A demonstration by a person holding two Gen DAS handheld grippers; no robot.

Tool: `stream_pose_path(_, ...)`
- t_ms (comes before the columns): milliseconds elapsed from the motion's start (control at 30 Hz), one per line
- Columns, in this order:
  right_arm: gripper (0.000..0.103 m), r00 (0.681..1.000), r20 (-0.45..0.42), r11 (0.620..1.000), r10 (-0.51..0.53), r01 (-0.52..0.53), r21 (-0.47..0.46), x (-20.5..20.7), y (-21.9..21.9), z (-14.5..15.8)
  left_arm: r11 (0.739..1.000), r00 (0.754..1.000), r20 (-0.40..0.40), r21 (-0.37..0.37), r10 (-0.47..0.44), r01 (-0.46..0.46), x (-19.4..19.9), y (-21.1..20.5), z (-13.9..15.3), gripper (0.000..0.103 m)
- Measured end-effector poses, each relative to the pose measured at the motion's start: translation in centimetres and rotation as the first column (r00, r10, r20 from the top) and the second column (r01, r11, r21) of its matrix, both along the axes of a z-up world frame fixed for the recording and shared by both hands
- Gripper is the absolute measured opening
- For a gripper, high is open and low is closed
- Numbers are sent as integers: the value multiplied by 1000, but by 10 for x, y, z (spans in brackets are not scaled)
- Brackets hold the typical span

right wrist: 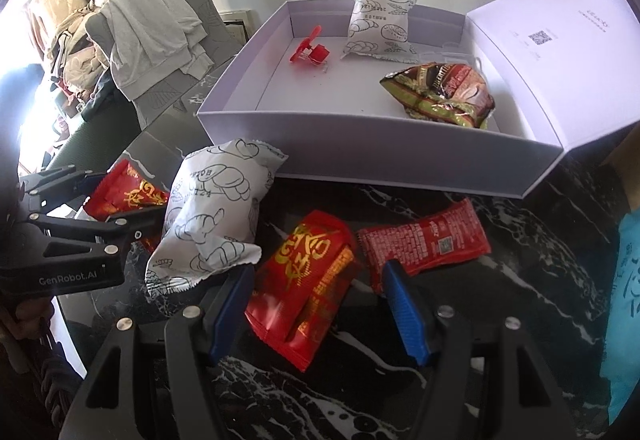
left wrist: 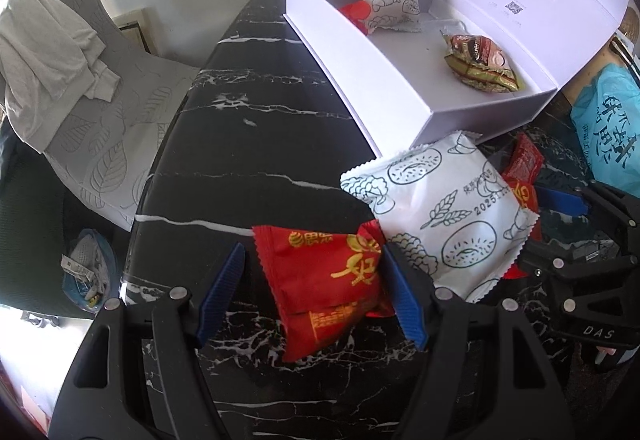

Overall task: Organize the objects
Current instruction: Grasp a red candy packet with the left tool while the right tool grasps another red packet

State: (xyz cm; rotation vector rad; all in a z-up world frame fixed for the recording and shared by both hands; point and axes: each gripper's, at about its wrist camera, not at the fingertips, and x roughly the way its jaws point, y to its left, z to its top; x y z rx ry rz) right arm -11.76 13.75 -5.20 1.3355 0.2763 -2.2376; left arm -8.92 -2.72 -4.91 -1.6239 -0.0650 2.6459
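Left wrist view: the left gripper [left wrist: 316,300] stands half open astride a red snack packet [left wrist: 326,288] on the black marble desk [left wrist: 240,144], gripping nothing yet; closing comes next.

Right wrist view: the right gripper [right wrist: 320,304] likewise straddles another red packet [right wrist: 304,280], glossy and crinkled, unheld, before the white box [right wrist: 360,144].

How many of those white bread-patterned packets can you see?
2. One white packet stands inside the white box, against its back wall. The other lies on the black table just in front of the box, overlapping a red packet. None seems hidden.
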Motion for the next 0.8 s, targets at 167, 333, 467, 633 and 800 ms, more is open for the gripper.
stream_pose_path(167, 61, 1000, -24, 1000, 17, -17, -13, 3, 2, 0, 1000, 1000, -6, -13, 7, -7, -2, 1, 0, 69)
stream_pose_path(333, 41, 998, -49, 999, 34, -35, -33, 7, 6, 4, 999, 999, -27, 13, 32, -32, -2, -4, 1, 60)
stream_pose_path(467, 37, 996, -67, 997, 55, -58, -41, 12, 9, 8, 998, 999, -25, 54, 38, -37, 0, -7, 3, 49)
stream_pose_path(633, 37, 997, -57, 997, 58, -61, -49, 17, 18, 6, 999, 1000, -25, 50, 15, -14, 7, 0, 3, 48)
stream_pose_path(800, 37, 996, -53, 996, 77, -79, -50, 31, 29, 6, 1000, 1000, -13, -1, -21, 21, 23, 11, 3, 48)
